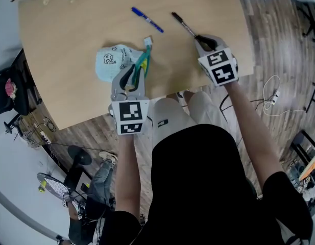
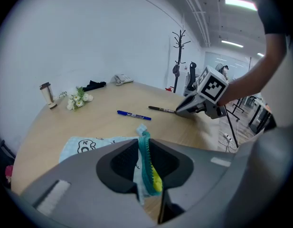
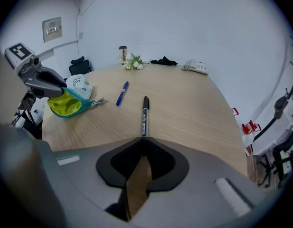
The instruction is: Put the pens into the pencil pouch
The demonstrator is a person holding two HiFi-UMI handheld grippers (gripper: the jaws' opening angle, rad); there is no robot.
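The pencil pouch [image 1: 110, 60] is pinched by its teal zip edge [image 2: 147, 160] between the closed jaws of the left hand-held gripper [image 2: 145, 151], seemingly so that its yellow-lined mouth is kept open for loading. The black pen [image 3: 145, 115] is clamped at its near end by the right hand-held gripper [image 3: 143, 144], its length lying ahead of the jaws on the table [image 1: 70, 29]. The blue pen [image 3: 121, 93] is left untouched, further ahead and to that gripper's left

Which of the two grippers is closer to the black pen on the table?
Right. The right gripper has its jaws closed on the black pen at its near end. The left gripper is off to the side, clamped on the teal zipper edge of the pencil pouch.
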